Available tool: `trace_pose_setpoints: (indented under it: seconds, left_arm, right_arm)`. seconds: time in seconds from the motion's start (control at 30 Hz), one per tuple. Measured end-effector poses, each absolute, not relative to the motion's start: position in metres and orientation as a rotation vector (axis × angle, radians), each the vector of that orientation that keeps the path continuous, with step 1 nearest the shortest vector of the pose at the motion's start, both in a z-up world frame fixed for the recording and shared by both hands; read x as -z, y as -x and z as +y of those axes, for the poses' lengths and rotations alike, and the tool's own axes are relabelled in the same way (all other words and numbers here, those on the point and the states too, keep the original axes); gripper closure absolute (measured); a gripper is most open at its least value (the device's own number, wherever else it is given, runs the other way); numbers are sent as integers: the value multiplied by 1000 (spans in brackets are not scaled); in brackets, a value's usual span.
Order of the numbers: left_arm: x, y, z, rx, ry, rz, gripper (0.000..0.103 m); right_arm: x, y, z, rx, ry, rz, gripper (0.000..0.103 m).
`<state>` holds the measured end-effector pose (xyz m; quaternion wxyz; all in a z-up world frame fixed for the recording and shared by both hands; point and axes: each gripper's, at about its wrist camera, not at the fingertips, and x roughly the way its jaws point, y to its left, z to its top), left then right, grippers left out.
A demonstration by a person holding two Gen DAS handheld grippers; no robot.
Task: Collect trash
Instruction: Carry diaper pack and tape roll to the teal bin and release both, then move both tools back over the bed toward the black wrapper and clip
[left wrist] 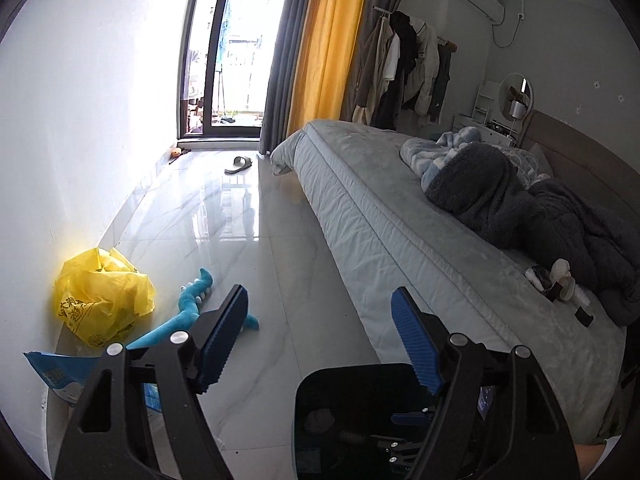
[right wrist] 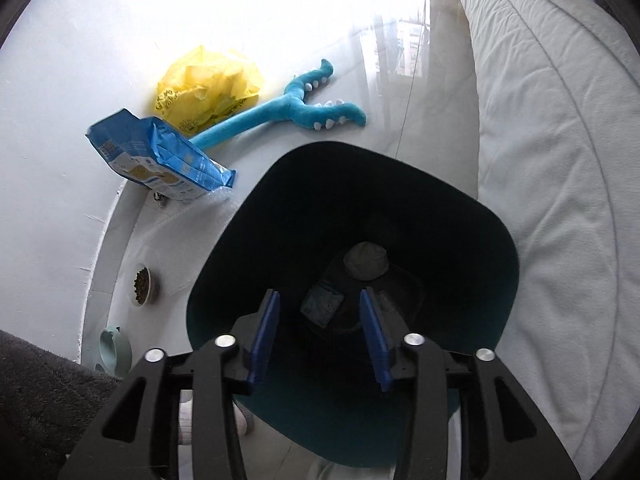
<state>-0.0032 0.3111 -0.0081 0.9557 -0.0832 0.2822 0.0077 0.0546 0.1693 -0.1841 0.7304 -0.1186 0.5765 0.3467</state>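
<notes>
My right tongs (right wrist: 319, 334) apart, empty, over bin (right wrist: 472, 216); grey wad (right wrist: 366, 261) + scrap (right wrist: 322, 305) already in. My left tongs (left wrist: 320, 340) apart, empty. Left to do: yellow bag (right wrist: 208, 86) at 11 o'clock, blue packet (right wrist: 160, 156) at 10, by wall.

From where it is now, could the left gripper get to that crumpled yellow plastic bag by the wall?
Probably yes. The left gripper is open and empty, and the crumpled yellow plastic bag lies ahead to its left on bare floor; only the blue plush toy lies alongside.
</notes>
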Motion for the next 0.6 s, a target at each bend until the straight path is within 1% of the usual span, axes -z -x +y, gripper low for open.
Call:
trace_pose_setpoints:
  seconds: [0.07,0.2,0.27,0.33,0.4,0.6]
  left_arm:
    - [4,3,305,-23,161,566,29]
    - [-6,1,289,-29,124,564,28]
    - [-9,0,282,-12,127,569,26]
    - [-12,1,274,4,132,562,19]
    - [-15,1,267,-15,125,553,14]
    - [-25,-5,245,-10,137,541,10]
  right_arm:
    - [174,-54,163,-759,250,1244,42]
    - [151,-56,147,-761,206,1195,36]
    - [138,-57,138,-766,185,1166,35]
    - [127,-57,129,-772,173,1134,34]
    - [114,-56,121,-783,165,1099,34]
    - [85,-55,92,-799,129,1024,33]
